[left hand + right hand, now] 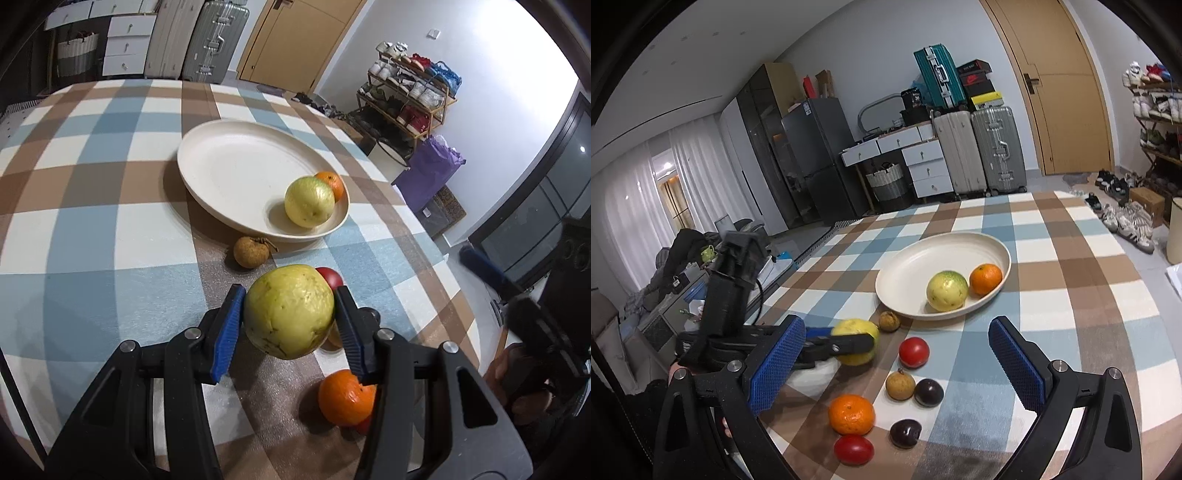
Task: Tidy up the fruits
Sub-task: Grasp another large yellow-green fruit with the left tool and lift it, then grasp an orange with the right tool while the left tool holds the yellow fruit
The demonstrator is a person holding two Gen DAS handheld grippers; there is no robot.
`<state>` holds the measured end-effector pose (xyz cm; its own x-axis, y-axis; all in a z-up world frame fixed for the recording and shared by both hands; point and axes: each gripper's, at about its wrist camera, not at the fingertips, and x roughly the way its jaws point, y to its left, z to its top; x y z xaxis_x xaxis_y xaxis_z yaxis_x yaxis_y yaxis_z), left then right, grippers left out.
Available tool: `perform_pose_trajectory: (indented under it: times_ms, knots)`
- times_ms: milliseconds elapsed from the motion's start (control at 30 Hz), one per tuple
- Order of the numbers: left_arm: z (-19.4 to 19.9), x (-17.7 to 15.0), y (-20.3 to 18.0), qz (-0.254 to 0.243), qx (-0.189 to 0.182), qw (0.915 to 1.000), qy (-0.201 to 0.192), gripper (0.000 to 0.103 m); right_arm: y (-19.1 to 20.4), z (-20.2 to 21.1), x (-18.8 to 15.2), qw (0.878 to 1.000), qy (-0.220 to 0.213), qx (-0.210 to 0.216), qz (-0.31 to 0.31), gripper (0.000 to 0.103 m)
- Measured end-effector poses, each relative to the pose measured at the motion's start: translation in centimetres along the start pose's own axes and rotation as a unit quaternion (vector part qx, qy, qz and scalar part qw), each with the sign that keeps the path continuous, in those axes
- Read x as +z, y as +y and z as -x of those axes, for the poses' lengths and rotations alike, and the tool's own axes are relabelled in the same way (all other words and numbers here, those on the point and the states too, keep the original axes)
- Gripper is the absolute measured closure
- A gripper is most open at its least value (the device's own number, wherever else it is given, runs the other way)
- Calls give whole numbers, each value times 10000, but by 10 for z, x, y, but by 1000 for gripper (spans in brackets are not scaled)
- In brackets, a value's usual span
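Note:
My left gripper point(290, 314) is shut on a yellow-green guava point(289, 312) and holds it above the checked tablecloth; in the right wrist view the guava point(856, 330) sits in the left gripper point(855, 345) at the left. A cream plate point(229, 162) holds another guava point(309, 201) and an orange point(331, 181); the plate also shows in the right wrist view point(916, 266). My right gripper point(897, 373) is open and empty above the loose fruit: an orange point(851, 413), two tomatoes point(914, 352), two dark plums point(928, 392) and two brown fruits point(900, 385).
The table's right edge point(454, 266) drops to the floor beside a shoe rack point(406, 96) and a purple bag point(430, 173). Suitcases point(975, 151) and white drawers point(923, 166) stand beyond the far edge. A brown fruit point(251, 252) lies just before the plate.

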<state>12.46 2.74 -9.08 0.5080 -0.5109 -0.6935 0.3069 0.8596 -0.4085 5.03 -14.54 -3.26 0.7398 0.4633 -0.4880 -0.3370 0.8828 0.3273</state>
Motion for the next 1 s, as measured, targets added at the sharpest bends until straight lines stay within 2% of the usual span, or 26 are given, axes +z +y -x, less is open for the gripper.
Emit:
perform_pose_trajectory:
  times_ms: [300, 533, 733, 833, 1000]
  knots:
    - [40, -4, -1, -9, 111, 9995, -290, 57, 1, -8, -13, 9993, 307, 199, -90, 2]
    - [67, -12, -2, -135, 284, 9984, -462, 57, 10, -24, -31, 9965, 758, 364, -35, 2]
    - [87, -15, 2, -89, 339, 9973, -646, 57, 24, -38, -42, 9918, 1171, 468, 220, 17]
    - [95, -19, 3, -94, 375, 9967, -715, 57, 28, -43, -45, 9903, 1275, 475, 279, 20]
    - [102, -22, 5, -91, 366, 9962, -780, 57, 38, -54, -52, 9850, 1591, 319, 593, 39]
